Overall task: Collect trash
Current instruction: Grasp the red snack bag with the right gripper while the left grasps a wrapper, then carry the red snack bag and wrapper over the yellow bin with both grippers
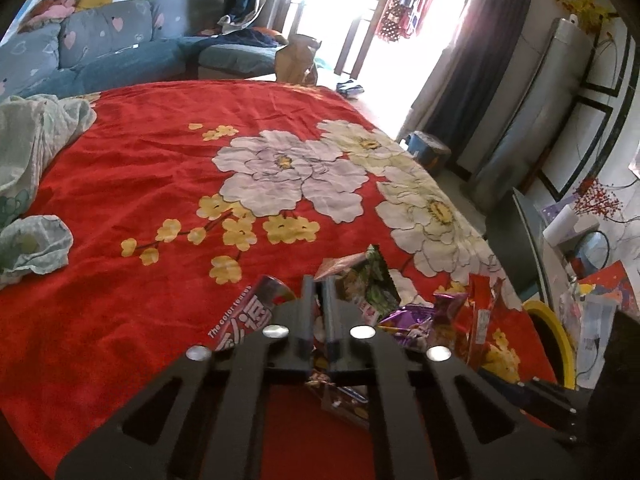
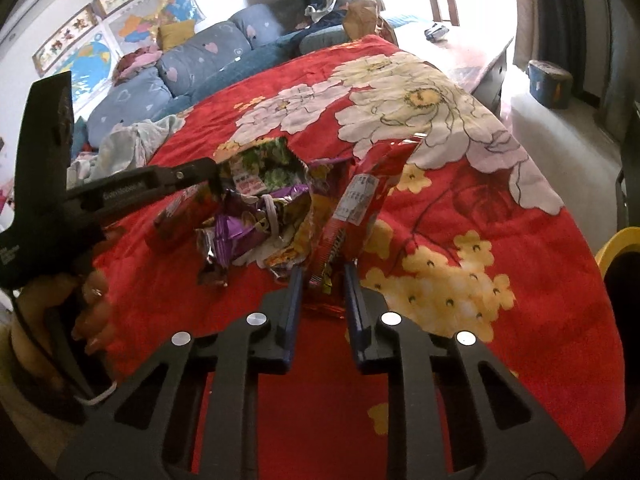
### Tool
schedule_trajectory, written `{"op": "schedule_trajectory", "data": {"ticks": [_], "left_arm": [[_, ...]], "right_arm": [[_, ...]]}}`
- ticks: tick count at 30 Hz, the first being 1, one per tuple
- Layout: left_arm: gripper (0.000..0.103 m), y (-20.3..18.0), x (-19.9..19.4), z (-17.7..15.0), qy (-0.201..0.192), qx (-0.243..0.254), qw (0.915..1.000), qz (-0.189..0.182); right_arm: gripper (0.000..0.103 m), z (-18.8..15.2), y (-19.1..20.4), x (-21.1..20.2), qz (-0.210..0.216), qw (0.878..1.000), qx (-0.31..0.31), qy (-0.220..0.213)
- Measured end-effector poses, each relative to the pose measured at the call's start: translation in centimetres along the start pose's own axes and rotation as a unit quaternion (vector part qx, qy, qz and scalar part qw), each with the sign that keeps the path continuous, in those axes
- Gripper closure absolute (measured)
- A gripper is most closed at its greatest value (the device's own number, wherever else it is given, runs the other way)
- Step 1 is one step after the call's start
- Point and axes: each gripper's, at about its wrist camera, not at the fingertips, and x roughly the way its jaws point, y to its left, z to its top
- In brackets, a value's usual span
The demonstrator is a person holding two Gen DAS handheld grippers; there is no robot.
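A heap of snack wrappers [image 2: 260, 216] lies on the red floral tablecloth [image 2: 460, 208]. My left gripper [image 1: 319, 284] is shut on a red snack wrapper [image 1: 320, 320] at the heap's edge; it also shows in the right wrist view [image 2: 208, 172]. A green wrapper [image 1: 370, 284] and a purple wrapper [image 1: 412, 320] lie just right of it. My right gripper [image 2: 323, 276] is closed on a tall red wrapper [image 2: 360, 200] that stands up between its fingers. A red can-like wrapper with white print [image 1: 252, 316] lies left of the left gripper.
A crumpled pale cloth [image 1: 32, 148] lies at the table's left. A brown paper bag [image 1: 296, 60] stands at the far edge. A yellow-rimmed bin [image 1: 552, 340] sits beside the table on the right. A blue sofa [image 1: 104, 52] is behind.
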Motion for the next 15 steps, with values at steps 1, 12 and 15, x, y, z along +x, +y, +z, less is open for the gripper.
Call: {"op": "schedule_trajectory", "data": {"ticks": [1, 12, 15], "left_arm": [[0.101, -0.1, -0.2, 0.0, -0.002, -0.001, 1.0000, -0.002], [0.101, -0.9, -3.4, -0.9, -0.031, -0.006, 0.9987, -0.041], [0.101, -1.3, -4.6, -0.8, -0.045, -0.005, 0.9979, -0.047]], "right_arm": [[0.089, -0.1, -0.1, -0.2, 0.000, 1.000, 0.000, -0.001], [0.090, -1.7, -0.4, -2.7, 0.001, 1.000, -0.008, -0.009], [0.090, -2.0, -0.4, -3.4, 0.000, 1.000, -0.015, -0.012]]}}
